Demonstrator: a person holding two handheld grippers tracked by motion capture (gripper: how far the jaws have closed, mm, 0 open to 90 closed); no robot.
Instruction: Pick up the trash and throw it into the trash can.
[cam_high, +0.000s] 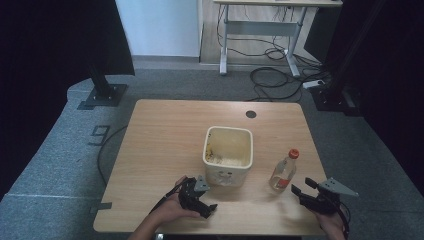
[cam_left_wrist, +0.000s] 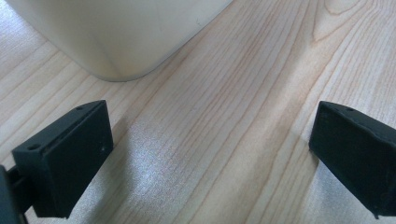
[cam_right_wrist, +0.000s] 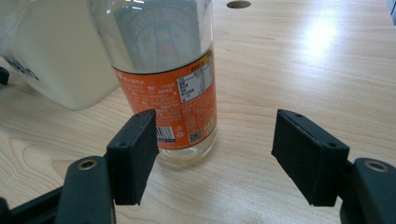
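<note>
High view up above the near side, looking forward and down at the whole table (cam_high: 165, 125), left gripper view low and very close to the tub (cam_left_wrist: 121, 37), right gripper view close behind the bottle (cam_right_wrist: 173, 84), tub seen in all three.

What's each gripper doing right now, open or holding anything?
Left gripper: open, holding nothing, beside the cream tub.
Right gripper: open, holding nothing, just short of the bottle.

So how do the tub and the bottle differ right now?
The cream tub is square, opaque and open-topped with residue inside; the bottle is slim, clear, orange-labelled and capped. The tub sits nearer the left gripper, the bottle ahead of the open right gripper. Both stand upright on the table.
</note>
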